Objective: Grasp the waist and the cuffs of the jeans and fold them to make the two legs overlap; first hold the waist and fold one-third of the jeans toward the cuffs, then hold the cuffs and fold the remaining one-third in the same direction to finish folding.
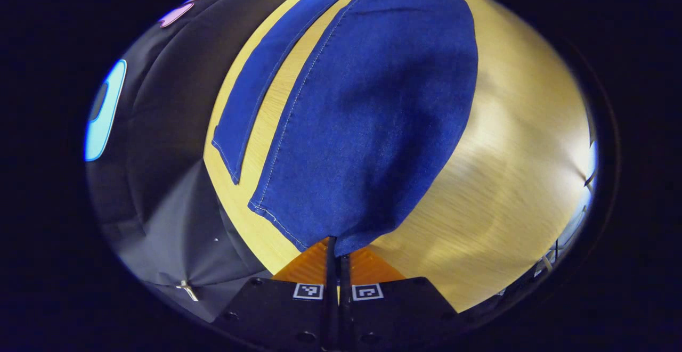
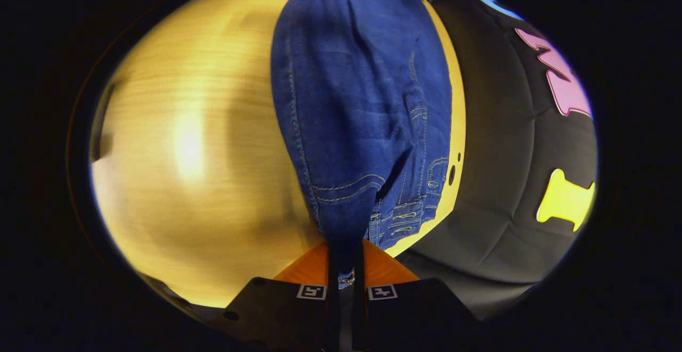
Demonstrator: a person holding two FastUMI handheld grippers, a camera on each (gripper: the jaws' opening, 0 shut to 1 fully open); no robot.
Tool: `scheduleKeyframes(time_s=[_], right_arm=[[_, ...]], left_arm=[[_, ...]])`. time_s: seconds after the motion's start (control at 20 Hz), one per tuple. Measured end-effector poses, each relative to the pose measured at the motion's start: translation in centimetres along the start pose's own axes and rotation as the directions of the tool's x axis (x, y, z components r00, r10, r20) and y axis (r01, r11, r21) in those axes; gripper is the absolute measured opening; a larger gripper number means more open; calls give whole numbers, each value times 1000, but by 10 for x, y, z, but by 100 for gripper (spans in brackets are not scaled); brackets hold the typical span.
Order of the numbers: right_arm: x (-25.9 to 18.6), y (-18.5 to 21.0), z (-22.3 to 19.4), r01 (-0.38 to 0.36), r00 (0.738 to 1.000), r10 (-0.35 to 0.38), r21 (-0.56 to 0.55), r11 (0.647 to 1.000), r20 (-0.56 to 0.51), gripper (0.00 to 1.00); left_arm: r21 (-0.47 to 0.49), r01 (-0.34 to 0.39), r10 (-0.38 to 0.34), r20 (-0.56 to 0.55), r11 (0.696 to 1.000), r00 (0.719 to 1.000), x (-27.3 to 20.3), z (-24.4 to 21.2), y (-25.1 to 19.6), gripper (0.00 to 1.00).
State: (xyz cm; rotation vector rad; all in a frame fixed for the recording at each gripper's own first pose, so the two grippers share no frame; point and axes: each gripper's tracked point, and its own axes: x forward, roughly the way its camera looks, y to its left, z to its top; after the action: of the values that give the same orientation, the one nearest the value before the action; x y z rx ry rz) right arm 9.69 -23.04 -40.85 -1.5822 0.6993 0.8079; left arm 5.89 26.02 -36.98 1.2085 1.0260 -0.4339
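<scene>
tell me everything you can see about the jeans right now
The jeans are dark blue denim with pale contrast stitching. The left gripper is shut on a cuff, lifting that leg above the wooden table; the other leg lies flat beside it near the table edge. The right gripper is shut on the waist end, where a curved pocket seam and belt loops show, the fabric hanging bunched and creased.
</scene>
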Motion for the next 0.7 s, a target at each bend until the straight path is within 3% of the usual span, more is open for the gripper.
scheduleKeyframes(time_s=[0.2,0.4,0.45,0.5,0.7], right_arm=[[-1,-14,0,-16,1000,16,-23,1000,-7,13],[-14,-29,0,7,1000,-7,2,1000,-25,13],[-18,-36,1,16,1000,-16,-1,1000,-25,18],[-24,-42,1,22,1000,-22,1,1000,-23,11],[-29,-58,2,-11,1000,11,15,1000,-18,10]], left_arm=[[13,71,-72,16,997,997,6,4,5,6],[-59,130,-128,31,990,991,-4,8,14,6],[-64,140,-137,45,988,990,-10,11,19,6],[-72,146,-142,61,987,988,-15,12,23,6],[-97,197,-188,93,976,978,-37,20,50,6]])
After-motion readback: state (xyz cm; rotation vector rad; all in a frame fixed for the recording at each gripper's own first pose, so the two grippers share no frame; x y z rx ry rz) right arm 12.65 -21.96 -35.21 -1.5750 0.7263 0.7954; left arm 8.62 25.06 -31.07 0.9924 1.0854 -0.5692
